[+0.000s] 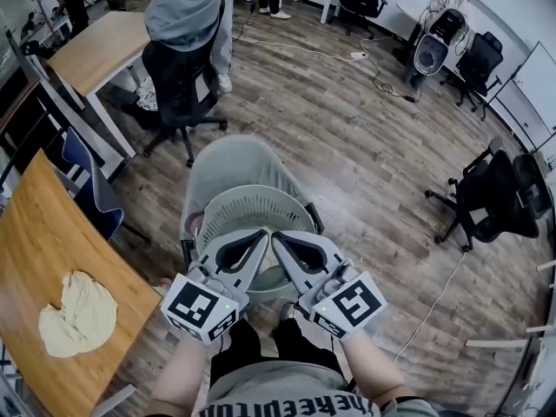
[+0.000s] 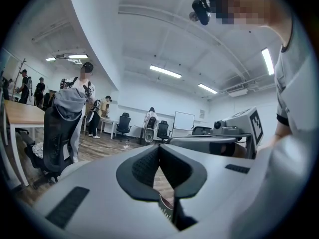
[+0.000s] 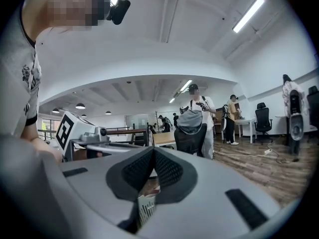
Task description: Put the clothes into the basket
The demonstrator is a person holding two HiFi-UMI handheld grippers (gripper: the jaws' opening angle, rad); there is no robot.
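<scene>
A pale green slatted basket (image 1: pixel 252 196) stands on the seat of a grey chair (image 1: pixel 233 156) right in front of me. My left gripper (image 1: pixel 259 235) and right gripper (image 1: pixel 280 238) are side by side over its near rim, both pointing level. The left gripper (image 2: pixel 159 146) has its pads pressed together with nothing between them, and so does the right gripper (image 3: pixel 152 149). A bit of the basket (image 3: pixel 146 206) shows below the jaws. A cream garment (image 1: pixel 76 314) lies crumpled on the wooden table (image 1: pixel 30 233) at the left, well away from both grippers.
A blue chair (image 1: pixel 94 194) stands between the wooden table and the basket chair. Beyond it a person in a grey hoodie (image 1: pixel 184 11) sits on a black office chair by another table (image 1: pixel 97 49). More black chairs (image 1: pixel 497 196) stand at the right, with cables across the wooden floor.
</scene>
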